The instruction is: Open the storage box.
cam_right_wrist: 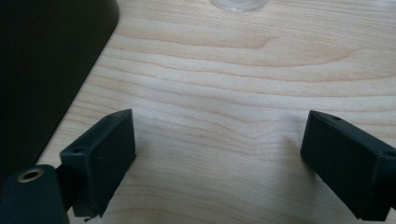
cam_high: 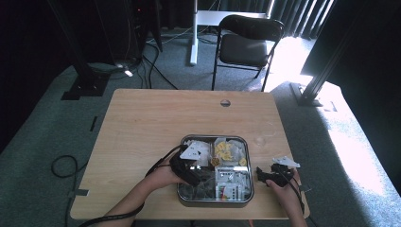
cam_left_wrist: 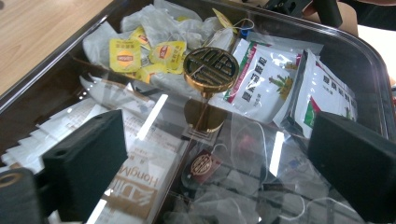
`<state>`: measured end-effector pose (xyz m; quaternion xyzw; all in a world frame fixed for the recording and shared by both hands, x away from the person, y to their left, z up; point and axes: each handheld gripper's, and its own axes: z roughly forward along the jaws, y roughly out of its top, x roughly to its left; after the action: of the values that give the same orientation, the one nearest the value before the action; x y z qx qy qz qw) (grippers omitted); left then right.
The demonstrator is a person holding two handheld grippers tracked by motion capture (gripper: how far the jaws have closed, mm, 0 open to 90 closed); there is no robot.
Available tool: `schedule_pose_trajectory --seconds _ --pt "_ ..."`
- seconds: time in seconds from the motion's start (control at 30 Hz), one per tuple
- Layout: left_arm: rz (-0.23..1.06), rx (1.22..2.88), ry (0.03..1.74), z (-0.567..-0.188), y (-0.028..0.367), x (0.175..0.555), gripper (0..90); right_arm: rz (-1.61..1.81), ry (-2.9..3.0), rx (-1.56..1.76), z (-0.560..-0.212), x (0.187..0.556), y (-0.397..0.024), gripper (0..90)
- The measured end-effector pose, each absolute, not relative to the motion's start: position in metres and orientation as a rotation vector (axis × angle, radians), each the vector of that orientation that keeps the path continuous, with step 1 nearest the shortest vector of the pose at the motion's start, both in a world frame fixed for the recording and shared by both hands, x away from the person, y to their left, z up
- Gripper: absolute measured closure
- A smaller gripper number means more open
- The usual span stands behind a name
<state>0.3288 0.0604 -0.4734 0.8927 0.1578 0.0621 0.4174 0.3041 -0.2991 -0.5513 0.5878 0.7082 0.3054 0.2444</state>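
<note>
The left gripper (cam_left_wrist: 215, 154) hovers unclenched over the dark metal box's (cam_high: 182, 196) clear lid, round gold knob (cam_left_wrist: 210, 69) at twelve o'clock; right gripper (cam_right_wrist: 219, 158), released, rests over the light wooden table (cam_right_wrist: 233, 70).

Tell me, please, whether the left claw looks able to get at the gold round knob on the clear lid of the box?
Probably yes. The left claw hovers open just above the clear lid, and the gold knob stands upright straight ahead of it, with nothing between them. The right claw rests aside over the table.
</note>
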Motion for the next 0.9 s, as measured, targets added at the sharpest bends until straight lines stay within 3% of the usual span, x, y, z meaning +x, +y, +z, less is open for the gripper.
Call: schedule_pose_trajectory --seconds 0.3,0.67,0.77,0.9 --pt "0.141 2.24 0.383 -0.473 0.045 0.337 5.8 0.834 1.934 1.605 -0.551 0.304 -0.299 9.7" --pt "0.146 2.272 0.377 -0.474 0.032 0.345 16.9 0.834 1.934 1.605 -0.551 0.304 -0.299 9.7" --pt "0.136 2.275 0.39 -0.475 0.029 0.348 21.7 0.835 1.934 1.605 -0.551 0.304 -0.299 9.7" --pt "0.13 2.289 0.387 -0.477 0.027 0.351 37.1 0.834 1.933 1.605 -0.551 0.304 -0.299 9.7"
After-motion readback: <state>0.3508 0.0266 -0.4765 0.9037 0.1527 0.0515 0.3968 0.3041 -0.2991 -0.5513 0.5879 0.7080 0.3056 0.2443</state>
